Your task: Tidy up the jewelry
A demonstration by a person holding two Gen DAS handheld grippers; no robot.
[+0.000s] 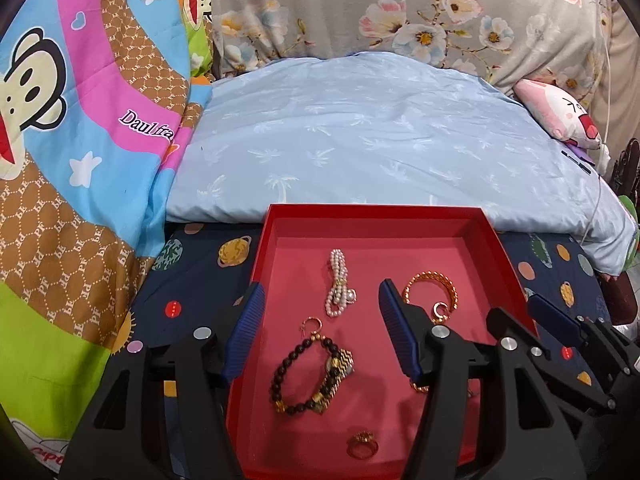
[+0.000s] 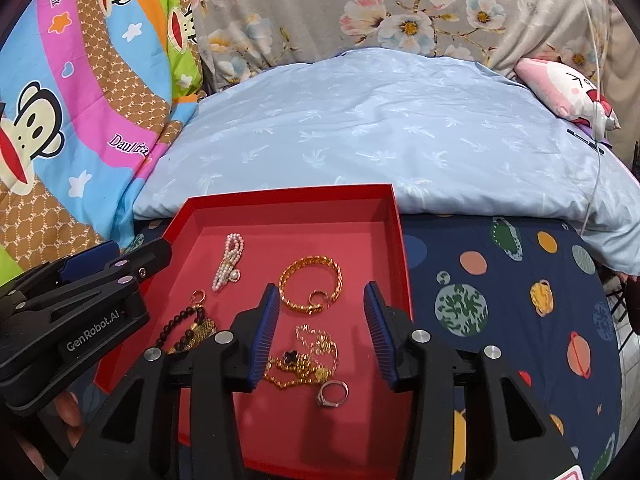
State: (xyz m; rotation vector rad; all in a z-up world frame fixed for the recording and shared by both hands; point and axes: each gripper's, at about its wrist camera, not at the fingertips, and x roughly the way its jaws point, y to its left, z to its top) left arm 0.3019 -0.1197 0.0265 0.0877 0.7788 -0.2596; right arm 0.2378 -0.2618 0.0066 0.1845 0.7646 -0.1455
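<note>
Silver ring (image 2: pixel 333 394): was seen lying nearest the right camera, flat on the tray floor, just touching the tangled gold chain (image 2: pixel 306 360) with the dark clover charm.
Right gripper (image 2: pixel 322 336): was held wide open over that chain and ring, nothing gripped; jaws were spread to either side of the pile, probably so a piece could be picked out next.
Left gripper (image 1: pixel 322 332): was also held wide open and empty, hovering above the dark bead bracelet (image 1: pixel 298 376), which lay tangled with a gold watch band (image 1: pixel 340 372).
Gold ring (image 1: pixel 362 444): was spotted near the front edge of the tray, apart from the rest.
Pearl bracelet (image 1: pixel 338 284): was left doubled up toward the middle-back of the tray.
Gold chain bangle (image 1: pixel 432 290): was lying right of the pearls, with a small hoop earring (image 1: pixel 440 312) against its open end; a second hoop (image 1: pixel 312 324) sat by the beads.
Red tray (image 1: pixel 504 248): all the jewelry was gathered inside it, presumably so nothing got lost on the planet-print sheet (image 2: pixel 500 280).
Progress guess: sorting looked barely started, since pieces were tangled together.
Risk: chain could be dragged up along with the ring if grabbed carelessly.
</note>
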